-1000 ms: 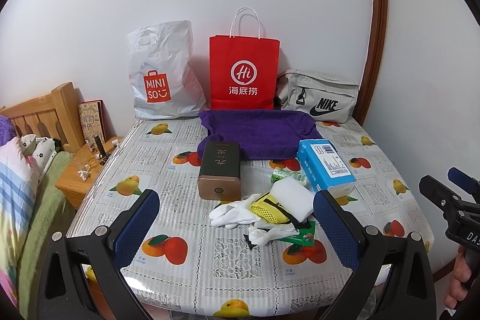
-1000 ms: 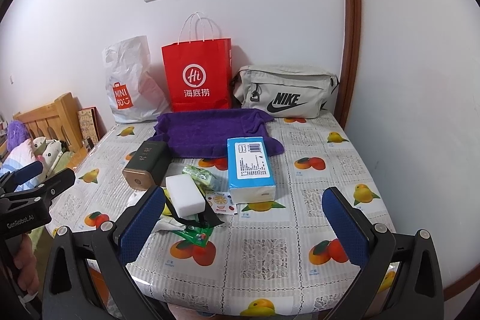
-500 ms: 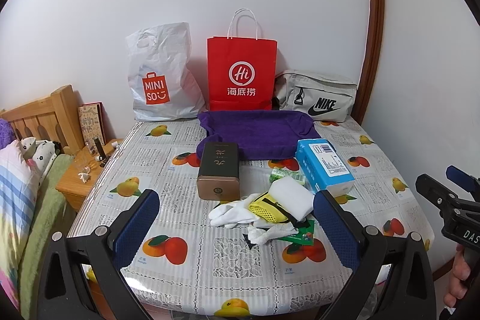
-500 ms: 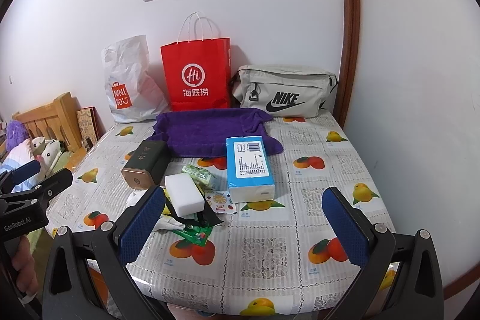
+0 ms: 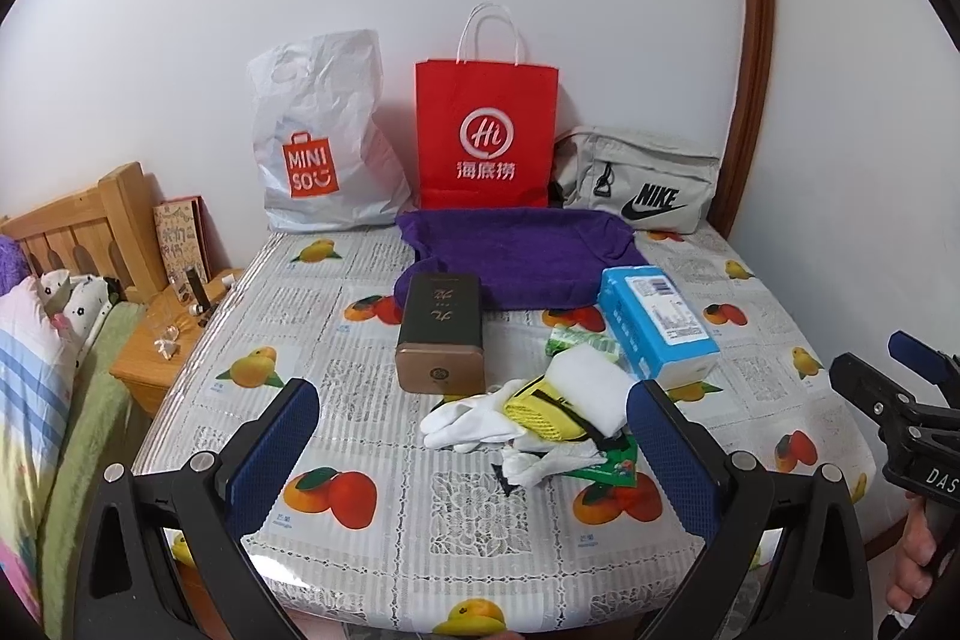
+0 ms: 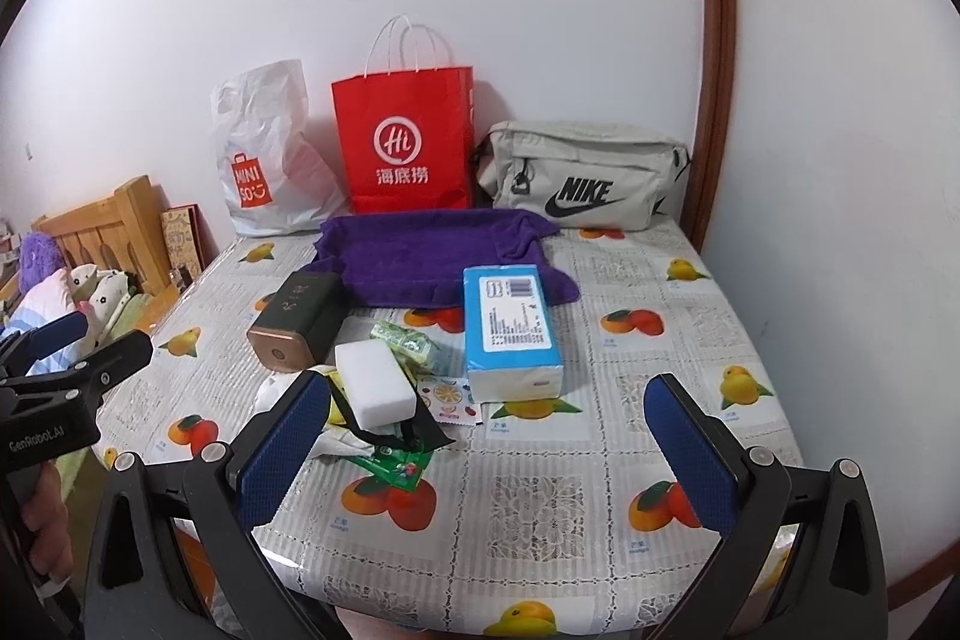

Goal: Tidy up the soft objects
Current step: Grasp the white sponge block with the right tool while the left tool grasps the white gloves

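Left gripper (image 5: 474, 451) agape, white sponge (image 5: 591, 391) — table (image 5: 372, 400)

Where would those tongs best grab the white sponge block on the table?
Probably across the white sponge block's two long sides, coming down from above and the near edge. It lies tilted on the pile of gloves and wrappers, its flat top exposed, and looks narrow enough for the open right tongs.

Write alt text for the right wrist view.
Open right gripper hovers above a fruit-print table holding a blue tissue pack, white sponge block, purple towel and dark tin.
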`<state>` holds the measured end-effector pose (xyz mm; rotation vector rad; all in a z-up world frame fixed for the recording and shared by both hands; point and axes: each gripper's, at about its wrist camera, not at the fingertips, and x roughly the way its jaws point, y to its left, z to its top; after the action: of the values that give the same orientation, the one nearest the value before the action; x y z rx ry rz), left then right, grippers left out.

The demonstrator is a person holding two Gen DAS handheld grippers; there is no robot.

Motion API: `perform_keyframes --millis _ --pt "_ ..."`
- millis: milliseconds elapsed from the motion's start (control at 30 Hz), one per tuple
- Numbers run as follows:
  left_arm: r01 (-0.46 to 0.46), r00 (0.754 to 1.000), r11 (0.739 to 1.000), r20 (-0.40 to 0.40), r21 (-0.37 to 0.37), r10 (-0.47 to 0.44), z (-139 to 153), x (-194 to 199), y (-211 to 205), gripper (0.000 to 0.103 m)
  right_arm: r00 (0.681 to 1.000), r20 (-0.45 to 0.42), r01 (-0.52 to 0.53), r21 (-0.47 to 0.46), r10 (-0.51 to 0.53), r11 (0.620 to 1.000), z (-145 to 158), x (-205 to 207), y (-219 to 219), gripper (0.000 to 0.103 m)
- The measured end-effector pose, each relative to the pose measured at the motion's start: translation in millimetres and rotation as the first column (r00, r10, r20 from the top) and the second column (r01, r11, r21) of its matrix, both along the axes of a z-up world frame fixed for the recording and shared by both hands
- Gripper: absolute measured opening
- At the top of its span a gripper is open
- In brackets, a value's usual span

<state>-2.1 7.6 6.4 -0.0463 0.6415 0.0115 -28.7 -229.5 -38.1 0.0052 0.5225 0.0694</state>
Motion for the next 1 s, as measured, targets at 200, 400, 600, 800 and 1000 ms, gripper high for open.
perform_keyframes --millis 200,400,600,800,1000 --pt "-0.024 0.997 1.0 -0.07 -0.01 0.023 -27 23 12 0.103 0.997 -0.069 -0.014 0.038 0.017 0.999 -21 23 -2 0.103" --pt "-0.044 0.993 0.999 -0.11 0.002 0.044 -54 41 20 0.103 0.99 -0.115 -0.07 0.065 0.077 0.995 -46 48 6 0.102" --pt "-0.058 0.985 0.998 -0.166 -0.012 0.055 -85 62 28 0.103 0.974 -0.135 -0.167 0.11 0.181 0.98 -65 75 24 0.094" --pt "-0.051 0.978 0.998 -0.205 -0.034 0.043 -109 75 36 0.103 0.944 -0.189 -0.242 0.157 0.27 0.957 -84 107 42 0.089" --pt "-0.051 0.974 0.995 -0.225 -0.089 0.03 -124 85 47 0.102 0.917 -0.239 -0.286 0.165 0.32 0.944 -103 135 57 0.084"
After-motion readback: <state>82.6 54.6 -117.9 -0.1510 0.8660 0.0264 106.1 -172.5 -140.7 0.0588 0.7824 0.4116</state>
